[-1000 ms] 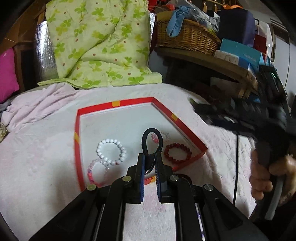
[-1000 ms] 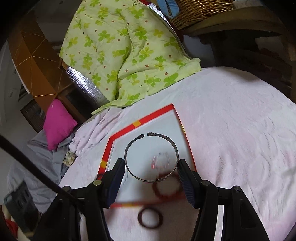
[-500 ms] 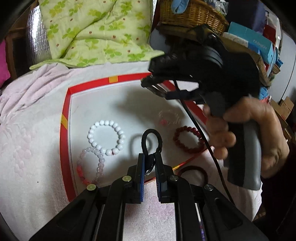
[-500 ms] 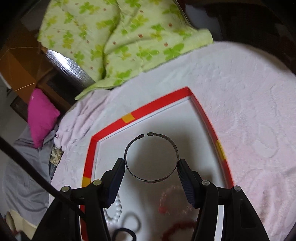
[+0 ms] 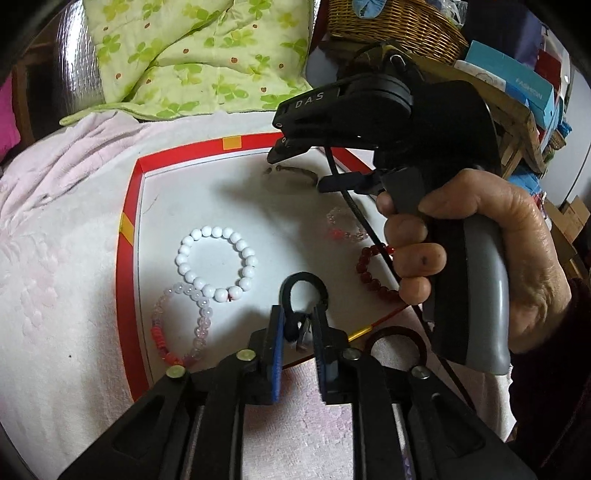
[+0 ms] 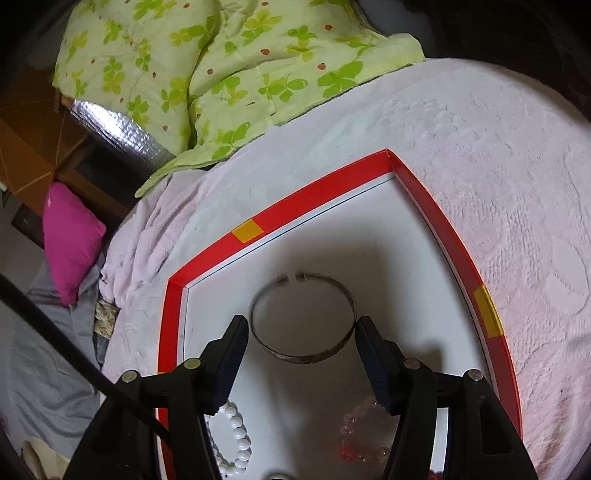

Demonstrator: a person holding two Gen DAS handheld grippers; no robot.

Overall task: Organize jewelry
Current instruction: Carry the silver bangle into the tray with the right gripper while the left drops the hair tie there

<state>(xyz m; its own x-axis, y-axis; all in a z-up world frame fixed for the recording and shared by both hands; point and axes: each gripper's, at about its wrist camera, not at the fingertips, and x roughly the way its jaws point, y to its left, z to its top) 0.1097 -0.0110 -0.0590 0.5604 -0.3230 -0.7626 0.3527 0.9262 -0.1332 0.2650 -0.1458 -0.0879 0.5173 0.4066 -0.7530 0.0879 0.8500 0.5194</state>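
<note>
1. Red-rimmed tray [image 5: 127, 236] w/ white floor sits on pink plush cover [image 5: 55, 258]; yellow tape tabs on rim.
2. Left hand-held gripper [image 5: 299, 325]: jaws have just been opening; black loop band [image 5: 303, 284] sits between the blue pads, its round end sticking out over tray floor near front rim. Gap shows beside the band on the right pad; can't tell if left pad still presses it.
3. Right hand-held gripper [image 6: 299, 328]: jaws wide, straddling metal cuff bangle [image 6: 303, 325] lying flat on tray floor toward far corner. Right pad touching or just beside the bangle, left pad has a thin gap — released, not clamped.
4. Left view: right hand [image 5: 480, 258] wraps the grey handle, above tray's right side.
5. In tray: white bead bracelet [image 5: 218, 262] left of centre, overlapping clear/pink bead bracelet w/ red section [image 5: 181, 325]; dark red bead bracelet [image 5: 373, 273] by right rim, partly behind fingers; pale clear bracelet [image 5: 343, 229] beyond it.
6. Dark brown ring bangle [image 5: 397, 339] outside tray, on cover, just beside front rim.
7. Bkgd: green clover quilt [image 5: 199, 55], wicker basket [image 5: 399, 26].
</note>
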